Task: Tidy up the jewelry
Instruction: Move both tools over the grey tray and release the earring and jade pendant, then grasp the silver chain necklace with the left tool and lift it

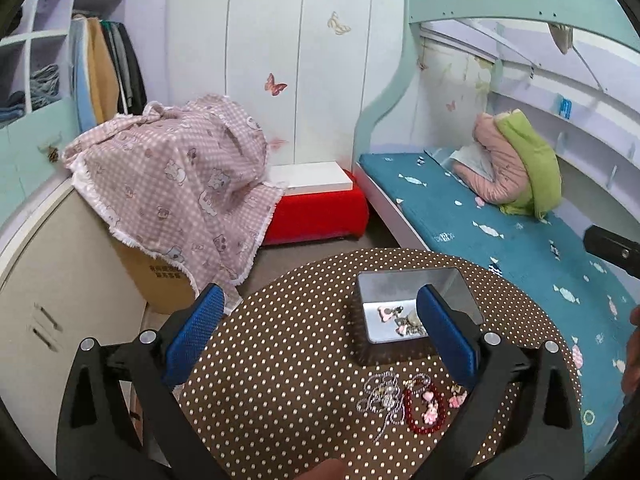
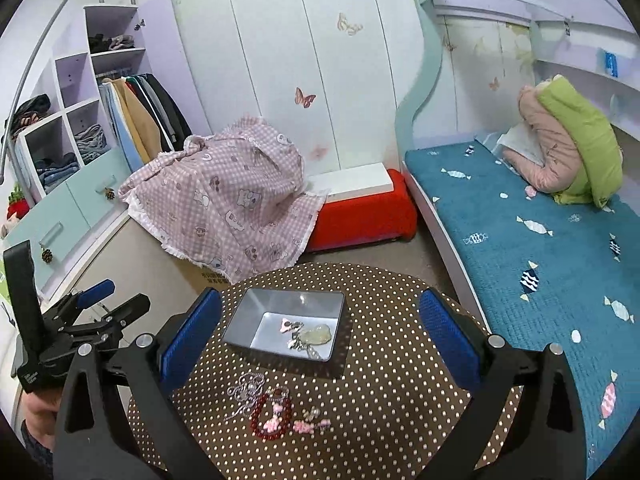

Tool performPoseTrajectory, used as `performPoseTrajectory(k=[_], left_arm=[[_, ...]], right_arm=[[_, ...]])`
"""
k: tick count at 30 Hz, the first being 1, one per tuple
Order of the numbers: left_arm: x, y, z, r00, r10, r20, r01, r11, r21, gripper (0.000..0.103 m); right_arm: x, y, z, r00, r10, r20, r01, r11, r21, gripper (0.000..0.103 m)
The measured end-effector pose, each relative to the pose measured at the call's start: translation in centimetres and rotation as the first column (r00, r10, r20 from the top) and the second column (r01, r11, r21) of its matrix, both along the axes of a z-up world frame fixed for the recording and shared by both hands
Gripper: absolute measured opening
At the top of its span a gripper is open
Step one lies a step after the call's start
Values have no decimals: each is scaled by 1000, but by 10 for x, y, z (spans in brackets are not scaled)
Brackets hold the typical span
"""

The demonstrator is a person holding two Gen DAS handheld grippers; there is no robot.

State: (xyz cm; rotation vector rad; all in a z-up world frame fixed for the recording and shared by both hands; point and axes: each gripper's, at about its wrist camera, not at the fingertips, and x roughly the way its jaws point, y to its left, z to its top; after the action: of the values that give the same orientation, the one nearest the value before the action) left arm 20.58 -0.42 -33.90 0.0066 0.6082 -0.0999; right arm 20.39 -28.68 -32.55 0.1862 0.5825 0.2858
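On the dotted tabletop (image 2: 380,380) a grey tin (image 2: 286,330) already holds some charms; the red bracelet (image 2: 272,416) and silver chain (image 2: 244,390) wait just before it; both tongs, left (image 1: 320,340) and right (image 2: 320,344), gape released and empty, seemingly ready to pick next.

Child's bedroom: bunk bed (image 2: 532,240), wardrobe (image 2: 304,60).

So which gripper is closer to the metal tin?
Right, slightly. The right gripper has the tin nearly dead ahead between its fingers; left gripper sits off to the left, tin beside its right finger.
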Motion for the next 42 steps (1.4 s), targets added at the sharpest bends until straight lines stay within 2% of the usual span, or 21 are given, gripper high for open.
performPoseTrajectory(k=[8, 17, 26, 34, 36, 37, 39, 42], left_arm=[[-25, 9, -20, 1000, 5, -15, -5, 1000, 8, 97], [-34, -11, -71, 993, -49, -112, 52, 998, 26, 97], [-10, -34, -122, 977, -39, -211, 52, 997, 56, 97], [14, -50, -149, 962, -32, -271, 50, 997, 60, 96], [19, -52, -154, 957, -24, -288, 44, 997, 61, 90], [22, -52, -159, 953, -26, -302, 44, 998, 53, 82], [25, -51, -161, 953, -29, -300, 39, 999, 29, 79], [23, -53, -160, 955, -57, -293, 64, 998, 16, 63]], right_arm=[[-29, -2, -17, 999, -29, -19, 29, 999, -31, 95], [-39, -8, -55, 992, -46, -118, 46, 999, -7, 95], [-42, -12, -86, 979, -45, -198, 50, 999, 21, 95], [-37, -15, -100, 970, -35, -242, 46, 998, 37, 95], [-35, -14, -103, 968, -32, -250, 44, 998, 40, 95], [-34, -14, -104, 967, -30, -253, 42, 998, 43, 95], [-33, -13, -105, 966, -27, -259, 39, 998, 40, 95], [-30, -13, -107, 964, -23, -265, 35, 998, 42, 95]])
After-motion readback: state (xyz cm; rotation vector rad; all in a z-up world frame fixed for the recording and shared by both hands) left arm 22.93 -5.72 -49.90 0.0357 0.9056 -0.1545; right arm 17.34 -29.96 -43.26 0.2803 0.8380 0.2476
